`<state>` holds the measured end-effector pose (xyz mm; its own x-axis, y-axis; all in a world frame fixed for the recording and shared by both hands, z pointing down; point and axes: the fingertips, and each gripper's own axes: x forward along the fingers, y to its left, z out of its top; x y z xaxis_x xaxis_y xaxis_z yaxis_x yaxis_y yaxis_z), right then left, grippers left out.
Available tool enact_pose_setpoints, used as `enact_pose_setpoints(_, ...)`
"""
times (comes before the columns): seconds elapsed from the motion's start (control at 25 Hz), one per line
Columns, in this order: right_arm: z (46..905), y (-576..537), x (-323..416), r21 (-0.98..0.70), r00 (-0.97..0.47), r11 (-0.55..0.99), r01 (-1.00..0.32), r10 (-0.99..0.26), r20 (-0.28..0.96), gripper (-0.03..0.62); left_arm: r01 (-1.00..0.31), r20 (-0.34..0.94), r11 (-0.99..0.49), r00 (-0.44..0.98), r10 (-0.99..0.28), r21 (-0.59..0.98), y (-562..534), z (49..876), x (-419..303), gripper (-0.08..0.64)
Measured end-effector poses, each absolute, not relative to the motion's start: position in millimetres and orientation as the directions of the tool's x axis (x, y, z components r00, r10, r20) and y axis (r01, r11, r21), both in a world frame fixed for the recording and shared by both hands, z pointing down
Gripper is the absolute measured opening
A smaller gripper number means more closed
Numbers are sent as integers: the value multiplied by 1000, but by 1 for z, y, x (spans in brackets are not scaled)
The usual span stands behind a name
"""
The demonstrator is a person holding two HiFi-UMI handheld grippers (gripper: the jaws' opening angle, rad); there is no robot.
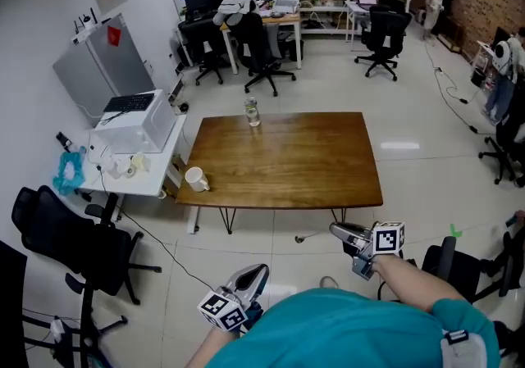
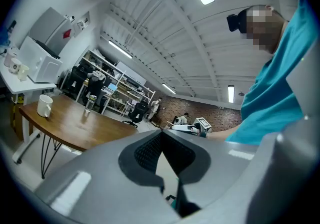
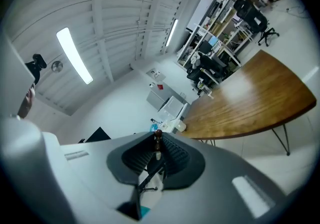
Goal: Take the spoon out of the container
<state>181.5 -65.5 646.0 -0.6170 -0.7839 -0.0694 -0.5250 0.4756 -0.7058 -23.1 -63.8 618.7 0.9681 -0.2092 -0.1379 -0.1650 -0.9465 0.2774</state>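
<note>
My right gripper (image 1: 338,231) is shut on a slim spoon (image 1: 300,238), which sticks out to the left over the floor in front of the wooden table (image 1: 287,165). In the right gripper view the spoon's dark-tipped handle (image 3: 157,144) stands pinched between the pads. A small glass jar (image 1: 251,112) stands at the table's far edge, well away from both grippers. My left gripper (image 1: 253,274) hangs low near my body with its jaws shut on nothing; in the left gripper view its tips (image 2: 160,133) meet.
A white mug (image 1: 196,179) sits on the table's near left corner. A white side desk (image 1: 156,182) with a microwave (image 1: 135,122) stands left of the table. Black office chairs (image 1: 78,247) are at the near left and near right. More desks and chairs fill the back.
</note>
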Motion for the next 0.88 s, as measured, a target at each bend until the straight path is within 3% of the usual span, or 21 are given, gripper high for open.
enact_pose_setpoints(0.36,631,48,237,-554,-498,438,-708,-866,-48,46,-62,-131,-969,987,-95,238,8,606,26,2)
enact_pose_setpoints(0.6,635,99,329,-370,-449,415,-831,-894,5,46,-33,-119,-968,991,-64,248,55,613,142,3)
enact_pose_setpoints(0.88,653,133,375,-57,-365,361,-931,-927,86,46,35,-62,-969,998,20,246,81,643,227,2)
